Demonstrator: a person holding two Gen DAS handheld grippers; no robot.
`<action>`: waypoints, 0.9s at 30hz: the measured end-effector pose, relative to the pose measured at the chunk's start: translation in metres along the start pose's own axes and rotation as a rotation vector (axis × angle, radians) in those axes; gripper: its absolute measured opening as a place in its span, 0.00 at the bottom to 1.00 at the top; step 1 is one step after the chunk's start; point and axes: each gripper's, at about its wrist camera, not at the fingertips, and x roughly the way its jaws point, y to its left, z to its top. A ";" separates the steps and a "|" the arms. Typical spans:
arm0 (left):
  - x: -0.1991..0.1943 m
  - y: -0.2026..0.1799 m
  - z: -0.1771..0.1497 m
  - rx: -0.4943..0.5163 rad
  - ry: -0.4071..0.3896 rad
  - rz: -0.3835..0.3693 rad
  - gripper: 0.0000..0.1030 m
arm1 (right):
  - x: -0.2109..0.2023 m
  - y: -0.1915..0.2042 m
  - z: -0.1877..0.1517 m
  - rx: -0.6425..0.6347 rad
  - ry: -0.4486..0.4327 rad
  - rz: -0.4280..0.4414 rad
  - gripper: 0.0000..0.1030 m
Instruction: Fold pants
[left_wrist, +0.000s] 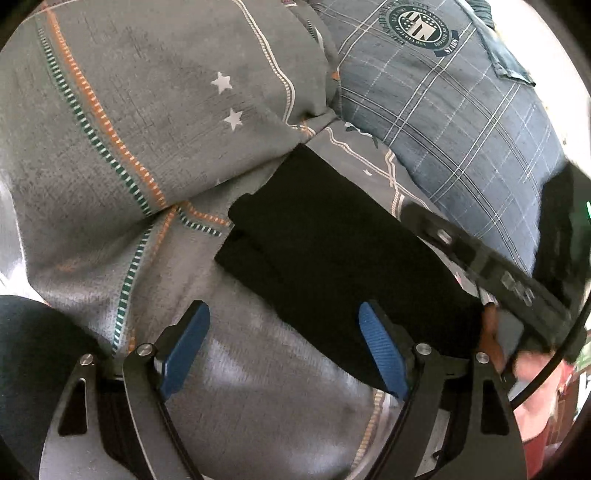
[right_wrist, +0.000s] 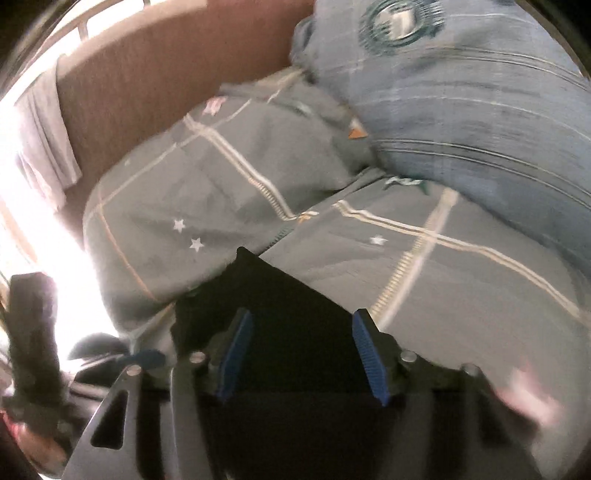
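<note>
The black pants (left_wrist: 325, 236) lie as a folded, flat bundle on the grey patterned bedsheet (left_wrist: 258, 369). My left gripper (left_wrist: 284, 310) hovers open over the sheet. Its right blue pad (left_wrist: 384, 354) is at the bundle's near edge and nothing is held. In the right wrist view the pants (right_wrist: 273, 291) lie under and between the blue pads of my right gripper (right_wrist: 301, 317). Its jaws stand apart and do not press the cloth. The right gripper's body (left_wrist: 498, 273) shows blurred at the right of the left wrist view.
A blue plaid pillow (left_wrist: 461, 110) with a round emblem lies at the back right. A grey pillow with white stars (left_wrist: 147, 110) lies behind the pants. A brown headboard (right_wrist: 166, 66) stands behind the bed. A person's hand (left_wrist: 491, 325) holds the other gripper.
</note>
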 end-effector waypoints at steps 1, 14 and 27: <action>0.002 0.000 0.000 -0.003 0.003 -0.001 0.81 | 0.009 0.003 0.006 -0.012 0.015 0.005 0.60; 0.016 -0.001 0.013 0.020 -0.069 -0.053 0.95 | 0.100 0.021 0.037 -0.063 0.186 0.121 0.48; -0.048 -0.057 0.018 0.227 -0.238 -0.221 0.24 | -0.041 -0.009 0.033 0.087 -0.148 0.197 0.10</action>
